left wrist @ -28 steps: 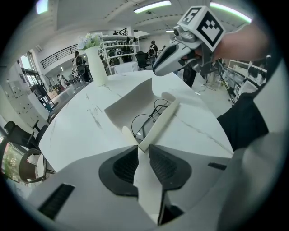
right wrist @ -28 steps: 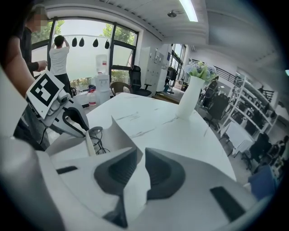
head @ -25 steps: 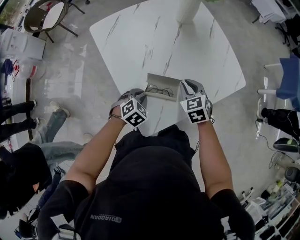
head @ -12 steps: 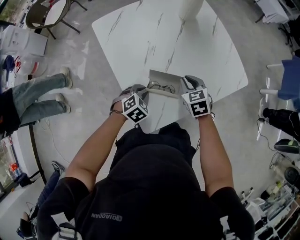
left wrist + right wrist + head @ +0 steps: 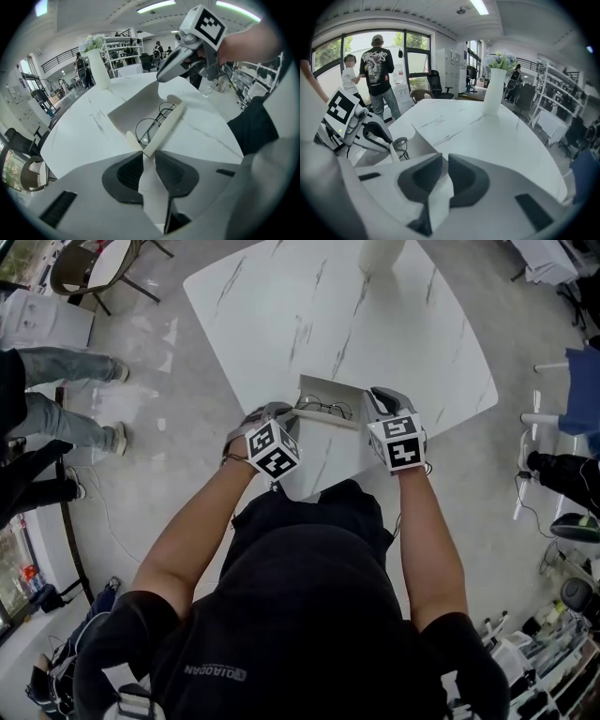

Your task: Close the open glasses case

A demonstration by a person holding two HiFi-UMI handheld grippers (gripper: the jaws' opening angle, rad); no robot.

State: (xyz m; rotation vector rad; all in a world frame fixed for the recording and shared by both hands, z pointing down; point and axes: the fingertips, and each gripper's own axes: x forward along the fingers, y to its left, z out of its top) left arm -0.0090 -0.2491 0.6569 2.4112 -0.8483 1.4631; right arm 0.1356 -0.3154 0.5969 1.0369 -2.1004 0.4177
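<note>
Left tool (image 5: 284, 418) and right tool (image 5: 375, 402) clamp the glasses case (image 5: 328, 393); vase (image 5: 380, 254) well beyond.

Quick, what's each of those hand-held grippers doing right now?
Left hand-held gripper: shut on a flap of the glasses case.
Right hand-held gripper: shut on the case's other end.

Glossy white veined marble-look table (image 5: 328, 315), matt white glasses case (image 5: 133, 110), thin dark wire glasses (image 5: 149, 130)
</note>
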